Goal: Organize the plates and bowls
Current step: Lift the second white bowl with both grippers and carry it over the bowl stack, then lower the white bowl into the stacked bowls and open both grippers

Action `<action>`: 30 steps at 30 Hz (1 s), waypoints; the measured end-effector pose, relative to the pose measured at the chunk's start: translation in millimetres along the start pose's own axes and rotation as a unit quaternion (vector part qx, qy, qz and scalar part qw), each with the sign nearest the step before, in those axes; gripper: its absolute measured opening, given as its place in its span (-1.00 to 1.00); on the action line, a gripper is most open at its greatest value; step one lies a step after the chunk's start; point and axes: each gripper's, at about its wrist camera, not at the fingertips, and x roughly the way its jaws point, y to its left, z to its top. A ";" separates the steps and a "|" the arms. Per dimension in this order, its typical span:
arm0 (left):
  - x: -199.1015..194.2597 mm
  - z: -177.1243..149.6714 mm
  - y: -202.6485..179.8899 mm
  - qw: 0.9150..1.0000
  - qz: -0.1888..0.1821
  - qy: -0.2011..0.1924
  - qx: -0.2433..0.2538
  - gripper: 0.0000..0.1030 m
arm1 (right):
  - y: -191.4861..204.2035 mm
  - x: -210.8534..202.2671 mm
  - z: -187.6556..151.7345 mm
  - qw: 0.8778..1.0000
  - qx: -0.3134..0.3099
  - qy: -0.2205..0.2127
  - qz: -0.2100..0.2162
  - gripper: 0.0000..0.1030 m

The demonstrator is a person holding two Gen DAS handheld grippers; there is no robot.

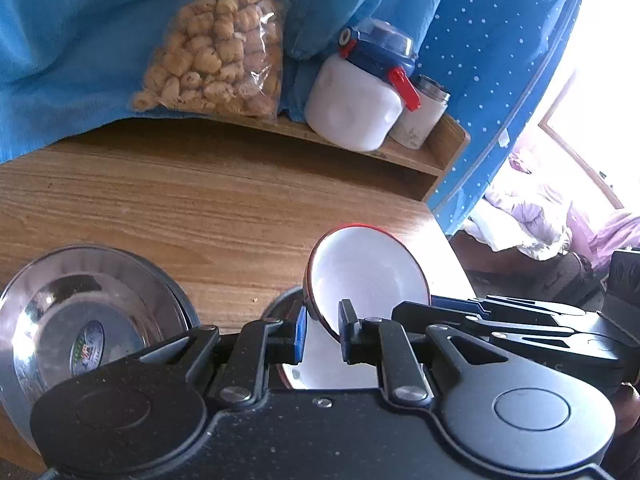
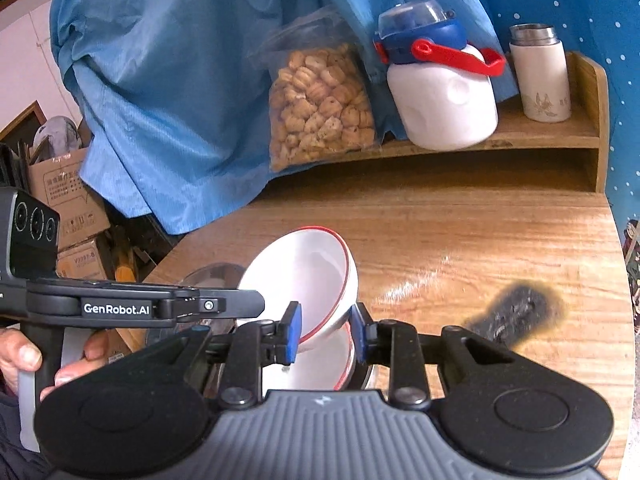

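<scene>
A white bowl with a red rim point(image 1: 368, 272) hangs tilted above the wooden table point(image 1: 180, 208). My left gripper point(image 1: 323, 328) is shut on its near rim. In the right wrist view the same bowl point(image 2: 304, 280) has its lower wall between the pads of my right gripper point(image 2: 326, 332), which stand a little wider than the wall and look open. The left gripper's fingers point(image 2: 240, 304) reach the bowl's left rim, and a hand holds that gripper. Under the tilted bowl lies a second white bowl point(image 2: 316, 368). A steel plate point(image 1: 80, 320) rests on the table to the left.
At the back a low wooden shelf point(image 2: 560, 140) carries a bag of snacks point(image 2: 320, 108), a white jug with a blue lid point(image 2: 444, 96) and a white flask point(image 2: 540, 76). Blue cloth point(image 2: 168, 80) hangs behind. A burn mark point(image 2: 516, 316) darkens the table; cardboard boxes point(image 2: 68, 200) stand left.
</scene>
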 end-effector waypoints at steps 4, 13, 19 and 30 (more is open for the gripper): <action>-0.5 -7.1 -0.4 1.000 -0.004 0.006 0.004 -0.68 | 1.0 -2.9 -8.7 1.000 0.008 0.004 -0.002 -0.40; -6.0 -19.0 -2.0 1.000 -0.001 0.007 0.019 -0.67 | 4.6 -6.3 -20.4 1.000 0.010 0.017 -0.001 -0.40; -4.5 -22.0 -1.7 1.000 0.006 0.019 0.023 -0.67 | 6.8 -4.9 -22.3 1.000 0.008 0.025 0.001 -0.40; -0.6 -25.6 7.1 0.999 0.003 0.033 0.018 -0.67 | 11.3 1.3 -21.3 0.999 0.001 0.045 -0.009 -0.40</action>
